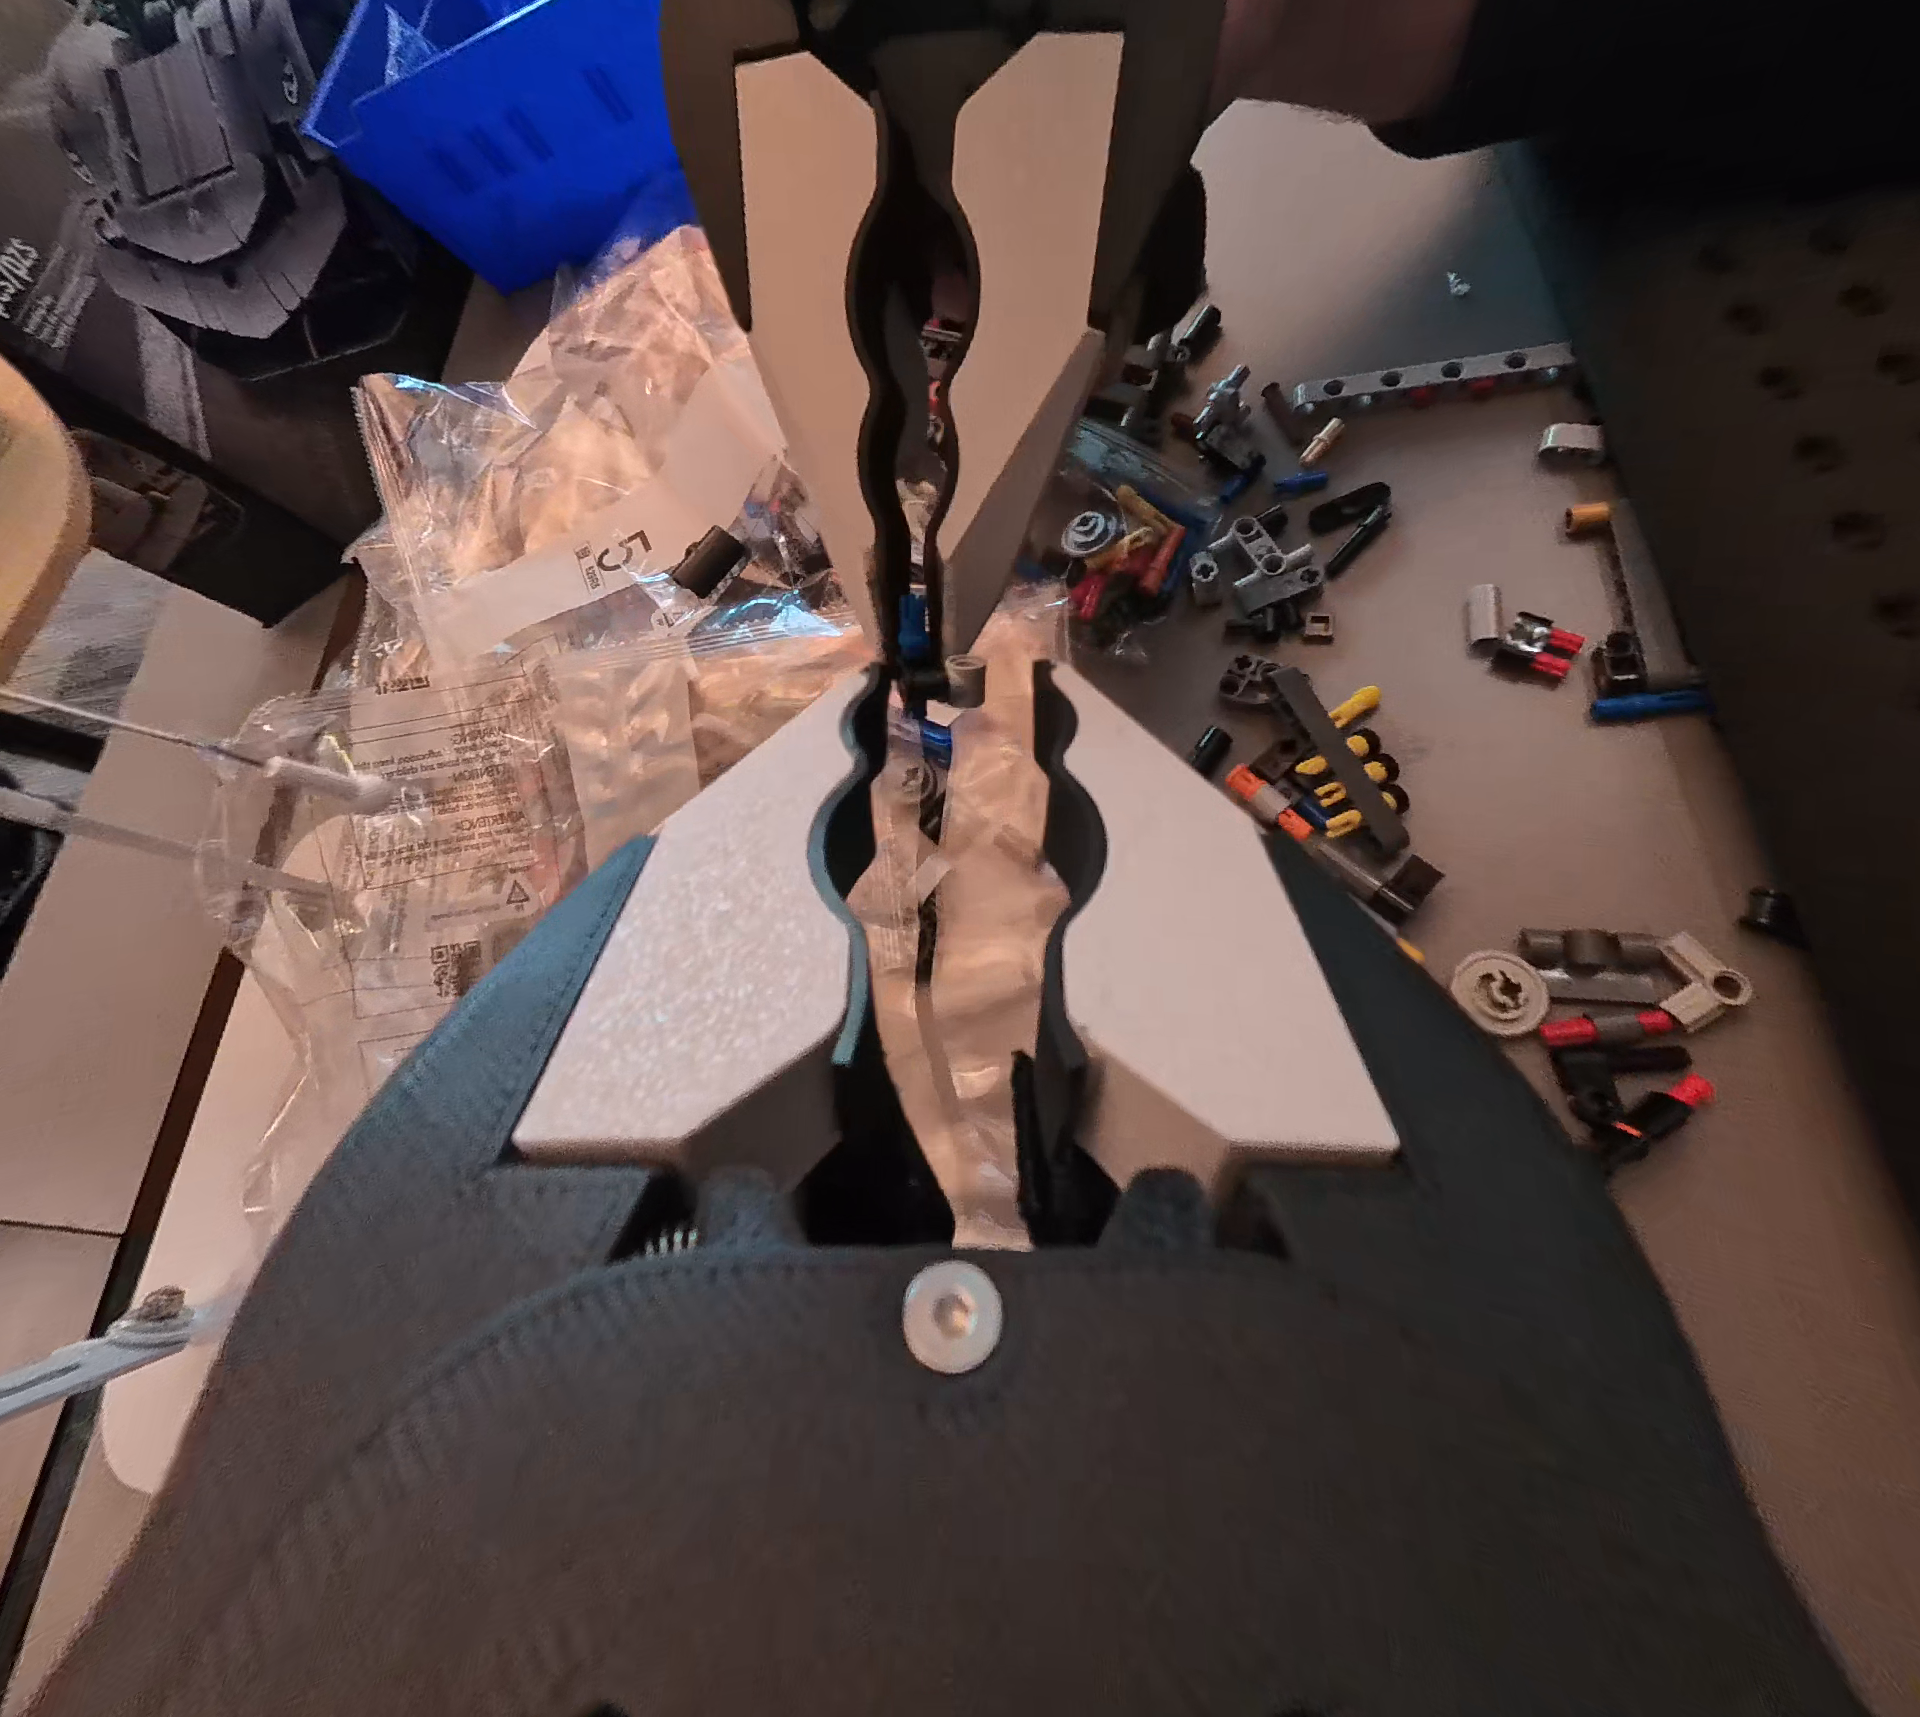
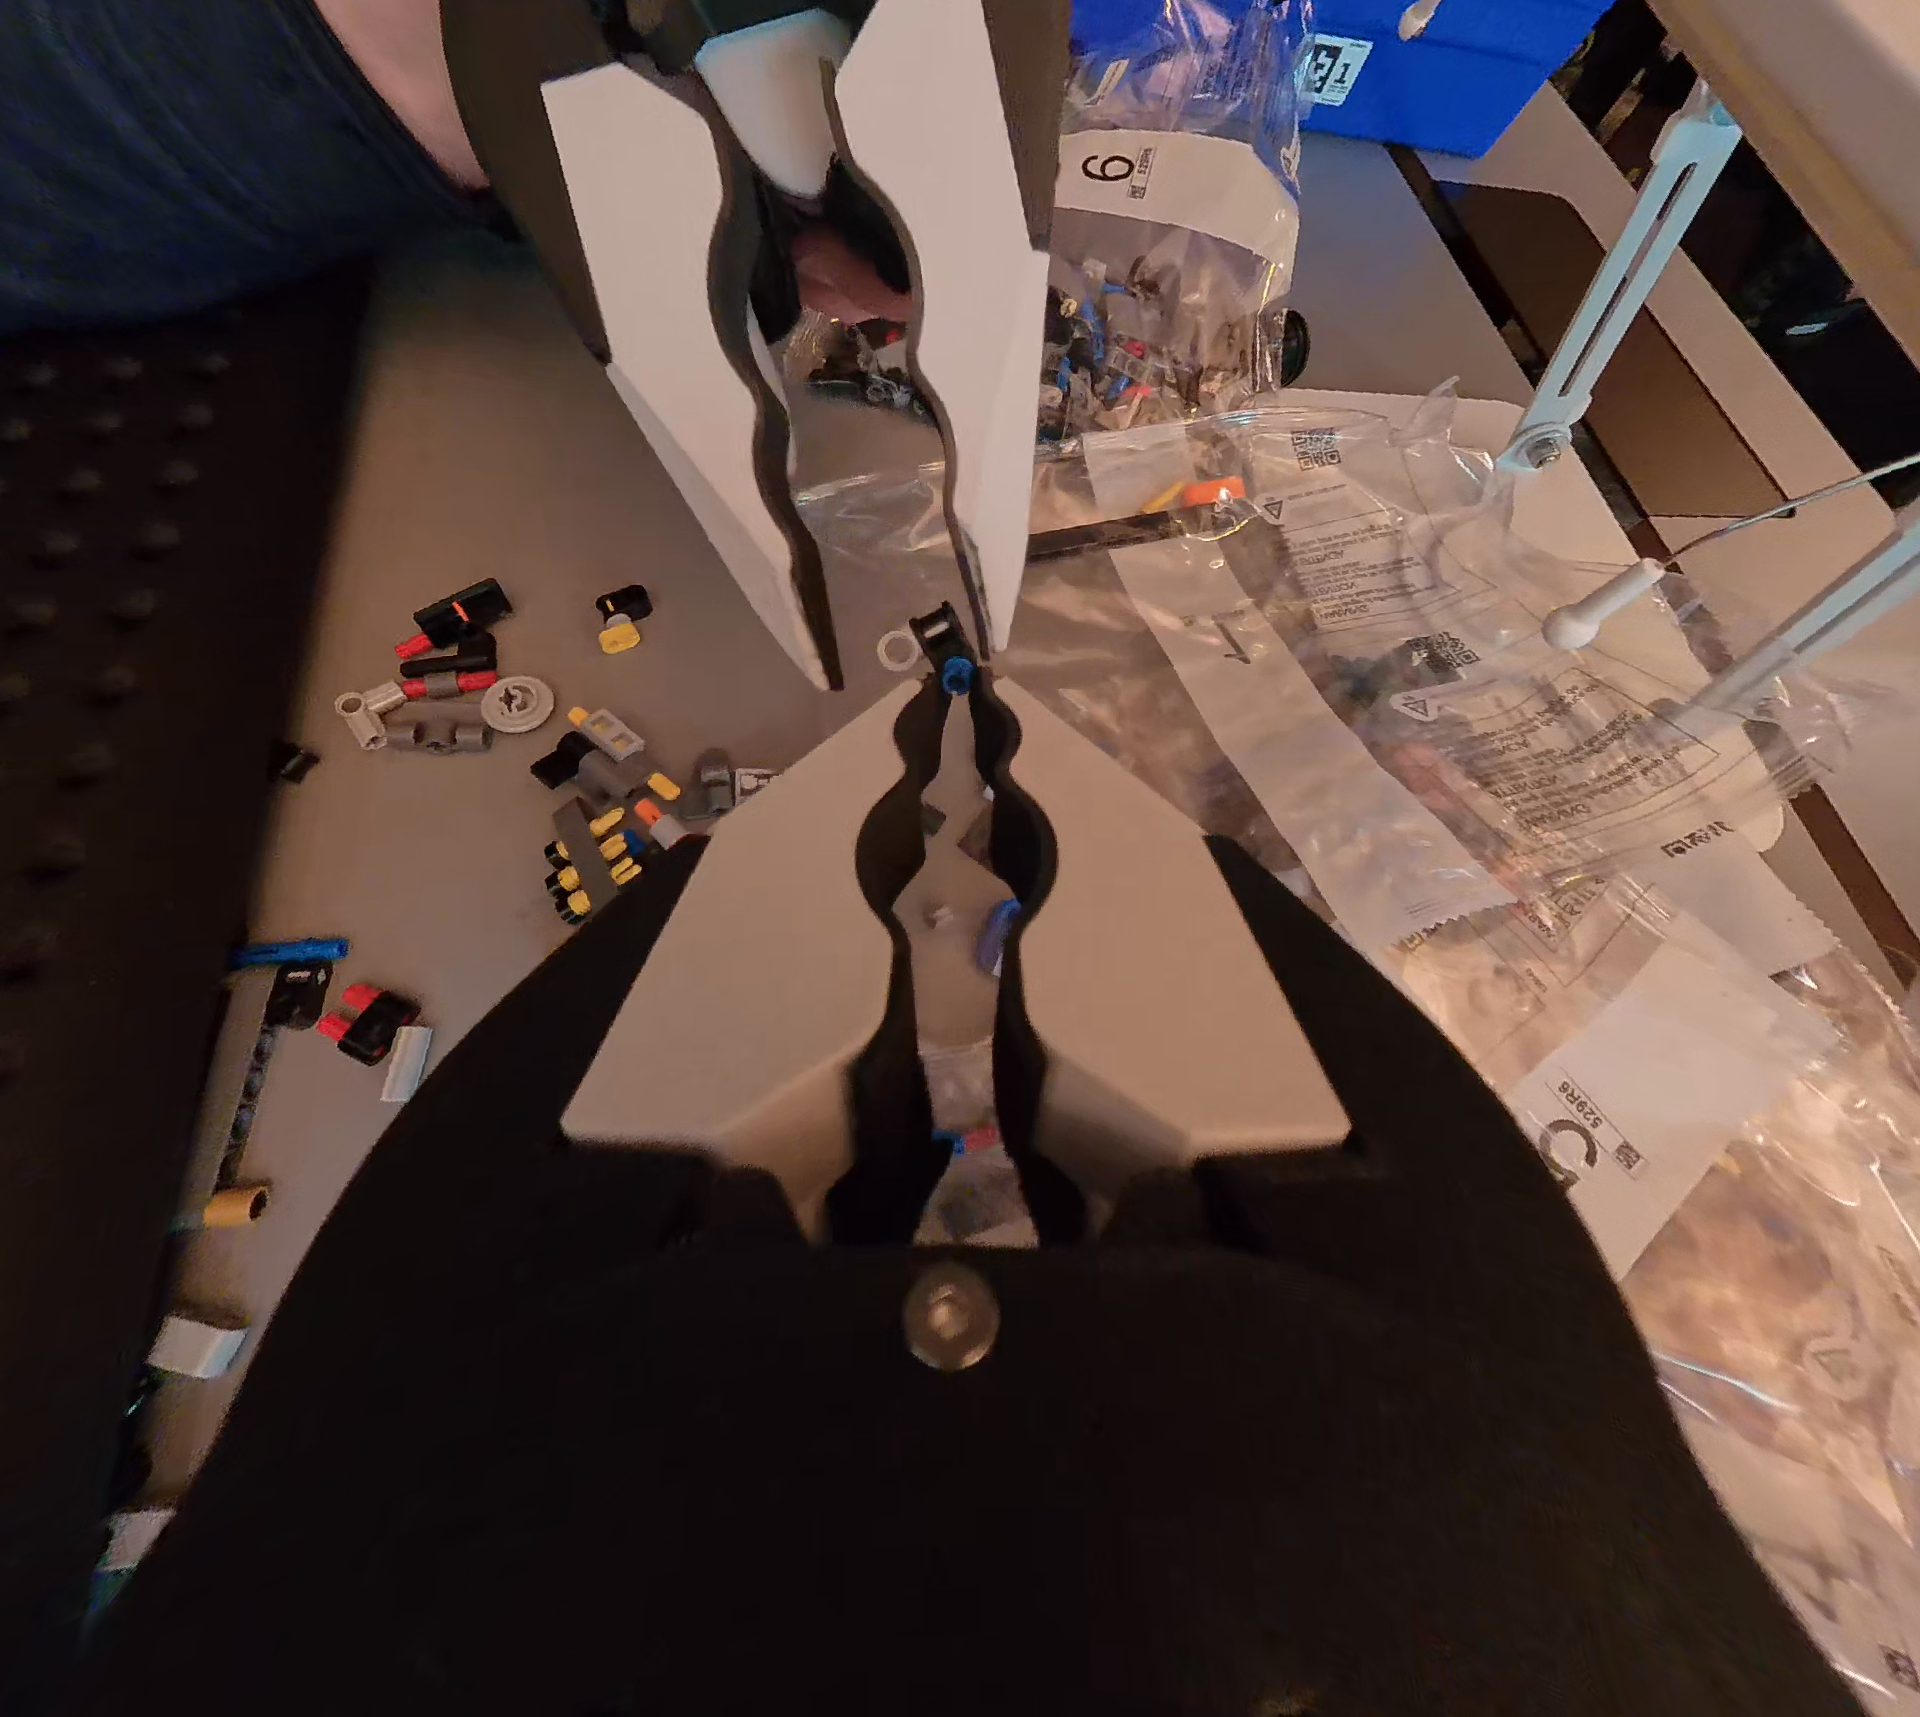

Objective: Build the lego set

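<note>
Two grippers tip to tip over table (image 2: pixel 499 462).
Right gripper (image 2: pixel 954 680) pinches a blue pin (image 2: pixel 954 678) joined to a black piece (image 2: pixel 932 628); left gripper (image 2: pixel 906 654), tips parted, points down at it. Loose parts (image 2: pixel 582 763) lie left, clear bags (image 2: pixel 1455 732) right, blue bin (image 2: pixel 1455 5) behind.

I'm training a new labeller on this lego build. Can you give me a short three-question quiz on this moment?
1. True or false: the right gripper is shut on a blue pin.
2. The loose lego pieces lie: A) on the table; B) inside a blue bin; C) on top of a cardboard box.
3. Fill the gap: the jaws of the left gripper stand ____.

Key: 1 true; 2 A; 3 open.
</note>
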